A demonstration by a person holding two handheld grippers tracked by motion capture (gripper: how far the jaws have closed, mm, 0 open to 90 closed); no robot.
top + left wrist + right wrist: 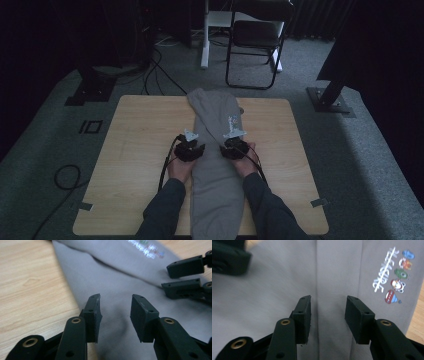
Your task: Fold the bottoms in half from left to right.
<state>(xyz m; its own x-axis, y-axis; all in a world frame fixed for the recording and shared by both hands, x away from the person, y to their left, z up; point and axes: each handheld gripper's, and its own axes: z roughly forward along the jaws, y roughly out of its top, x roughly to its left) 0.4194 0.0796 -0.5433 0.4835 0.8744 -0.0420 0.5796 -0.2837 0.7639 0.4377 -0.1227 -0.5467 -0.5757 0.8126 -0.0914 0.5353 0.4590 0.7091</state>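
A dim room fills the high view, with grey carpet, a black folding chair (255, 42) at upper centre and loose cables (65, 177) on the floor at left. The wooden tabletop (135, 165) takes up the middle of the frame, and a grey folded garment (216, 150), apparently sweatpants, lies along it as a long strip from upper centre to the bottom edge, where it is cut off between the person's dark sleeves (165, 212). Low light blurs its folds there. In the right gripper view a print sits at upper right of the cloth: a vertical white word (384, 270), too blurred to read, beside a column of small cartoon figures (400, 277). The left gripper view shows the same print at the top edge as a smeared streak. The left gripper (189, 150) rests at the strip's left edge and the right gripper (235, 148) at its right side, near each other. Seen from its own camera, the left gripper (115, 312) has its fingers (93, 315) released, spread apart above the cloth with nothing between them. The right gripper (328, 317) likewise stands released, its fingers (359, 318) parted over a lengthwise crease, gripping no fabric.
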